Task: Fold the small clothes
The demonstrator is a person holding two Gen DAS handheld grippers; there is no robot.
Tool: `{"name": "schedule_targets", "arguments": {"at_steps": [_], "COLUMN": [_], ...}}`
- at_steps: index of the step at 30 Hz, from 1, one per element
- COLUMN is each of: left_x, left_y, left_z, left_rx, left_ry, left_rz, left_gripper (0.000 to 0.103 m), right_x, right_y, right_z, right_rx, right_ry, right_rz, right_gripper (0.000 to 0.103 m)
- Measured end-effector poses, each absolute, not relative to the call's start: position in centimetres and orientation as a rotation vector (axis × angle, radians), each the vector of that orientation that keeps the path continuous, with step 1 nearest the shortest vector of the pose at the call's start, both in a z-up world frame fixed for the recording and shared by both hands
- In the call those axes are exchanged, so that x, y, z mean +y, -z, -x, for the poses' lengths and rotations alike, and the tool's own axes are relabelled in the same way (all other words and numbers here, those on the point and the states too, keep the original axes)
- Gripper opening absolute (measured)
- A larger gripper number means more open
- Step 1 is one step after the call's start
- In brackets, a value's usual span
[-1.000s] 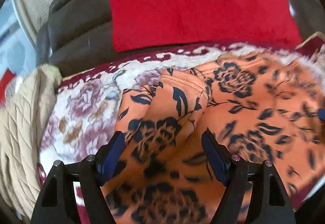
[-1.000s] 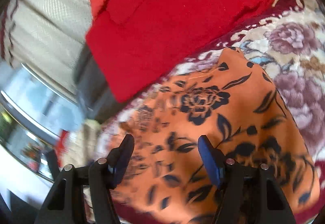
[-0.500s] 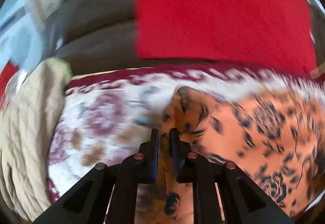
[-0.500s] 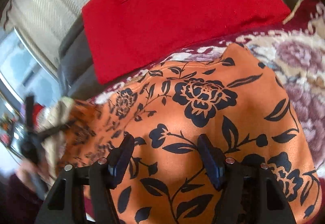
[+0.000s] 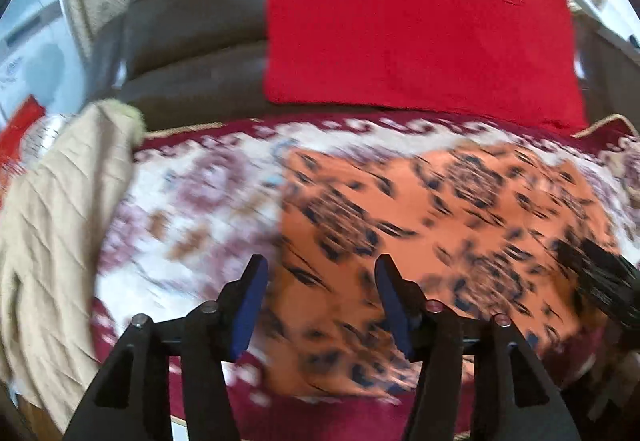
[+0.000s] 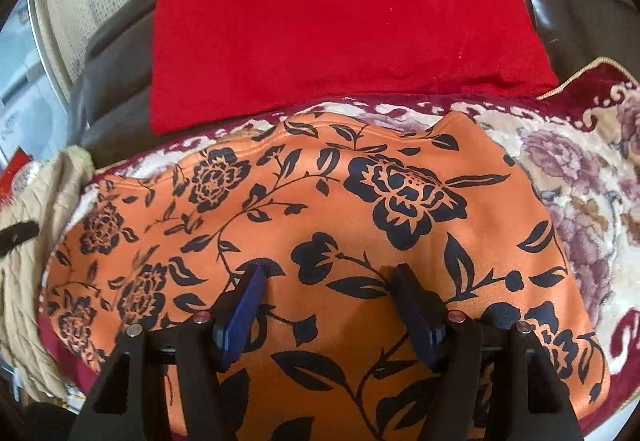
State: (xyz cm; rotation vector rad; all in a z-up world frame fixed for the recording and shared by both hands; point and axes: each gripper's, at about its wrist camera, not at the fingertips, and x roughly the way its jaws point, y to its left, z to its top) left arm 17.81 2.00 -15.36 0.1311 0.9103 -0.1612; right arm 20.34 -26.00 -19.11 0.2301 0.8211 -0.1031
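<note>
Tilting downward over the orange floral garment (image 6: 360, 201), both grippers' jaws apparently released, left's just reopened.

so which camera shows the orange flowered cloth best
The right wrist view: the orange flowered cloth is sharp there, its black flowers and far edge clear. The left wrist view shows the same cloth smeared by motion blur.

Left tool (image 5: 320, 281) jaws just opening, empty; blurred orange floral garment (image 5: 440, 225) below, red cushion (image 5: 416, 25) behind
</note>
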Motion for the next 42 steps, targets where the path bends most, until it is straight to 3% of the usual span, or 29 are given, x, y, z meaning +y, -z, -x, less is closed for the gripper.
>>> {"name": "schedule_targets", "arguments": {"at_steps": [7, 9, 23, 32, 42], "left_x": [3.9, 5.4, 3.8, 2.8, 4.3], "left_y": [20.3, 22.2, 18.2, 22.9, 22.1], "left_z": [-19.0, -19.9, -19.0, -21.1, -20.8], "left_rx": [1.008, 1.078, 0.896, 1.013, 0.945], "left_ry": [0.029, -0.006, 0.063, 0.033, 0.071], "left_rz": [-0.137, -0.104, -0.078, -0.157, -0.074], "left_gripper": [0.061, 0.075, 0.075, 0.076, 0.076], "right_x": [-24.8, -24.2, -22.0, -21.5, -21.5], "right_y": [19.2, 19.3, 19.9, 19.9, 19.9], "right_z": [-20.5, -20.6, -20.7, -20.9, -20.8], "right_rx": [0.829, 0.829, 0.804, 0.791, 0.784], "right_ry": [0.152, 0.166, 0.231, 0.256, 0.257], "right_rz": [-0.142, -0.103, 0.06, 0.099, 0.106], "right_gripper": [0.07, 0.07, 0.072, 0.072, 0.072]}}
